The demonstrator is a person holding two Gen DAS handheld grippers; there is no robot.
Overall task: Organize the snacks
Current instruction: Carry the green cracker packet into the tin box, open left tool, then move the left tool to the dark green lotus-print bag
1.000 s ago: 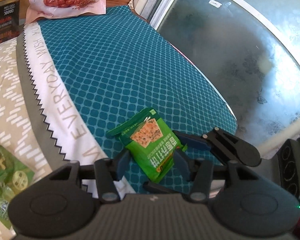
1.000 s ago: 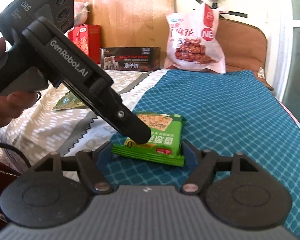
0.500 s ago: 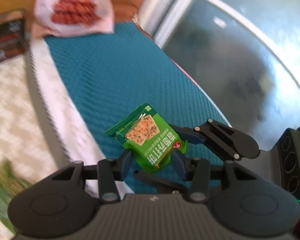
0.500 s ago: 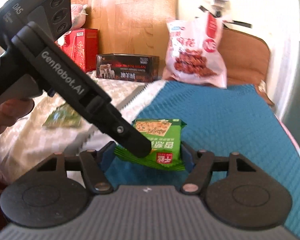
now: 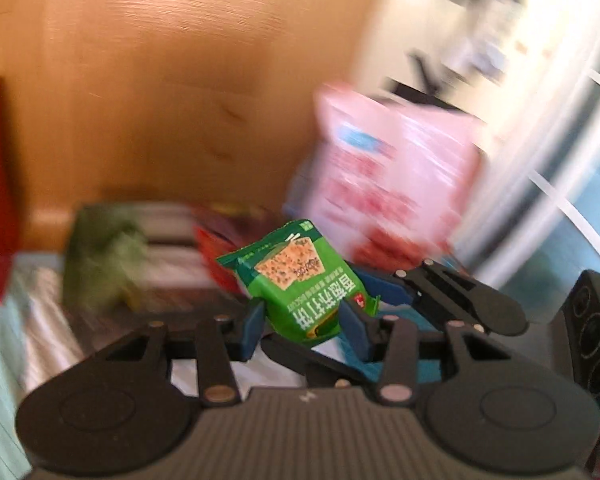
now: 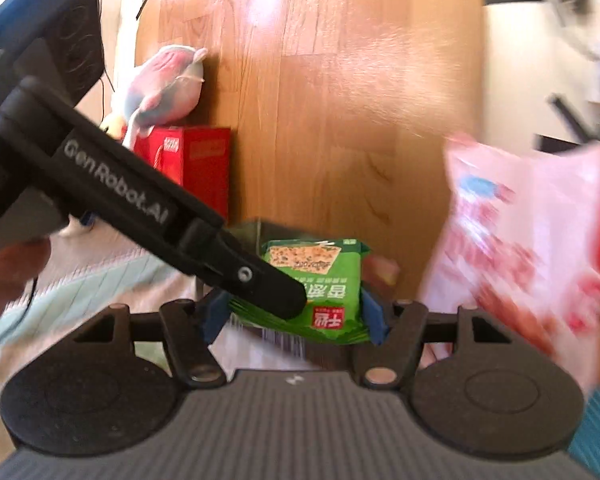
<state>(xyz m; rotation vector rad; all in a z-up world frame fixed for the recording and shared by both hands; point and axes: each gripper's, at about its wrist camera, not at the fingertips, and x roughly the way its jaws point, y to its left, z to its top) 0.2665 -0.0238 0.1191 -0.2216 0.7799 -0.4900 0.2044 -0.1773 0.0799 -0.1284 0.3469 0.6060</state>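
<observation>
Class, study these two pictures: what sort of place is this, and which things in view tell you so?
Probably a bedroom at home, though the blur leaves some doubt. A tall wooden headboard stands behind patterned bedding, a plush toy sits on a red box, and a pink snack bag leans nearby.

A tall wooden panel of warm orange-brown grain is seen filling the background in both views, brightened by strong daylight. To its right a pale wall is crossed by dark, blurred cables. White window framing is glimpsed at the far right of the left view. Pale striped bedding is spread below the panel.
</observation>
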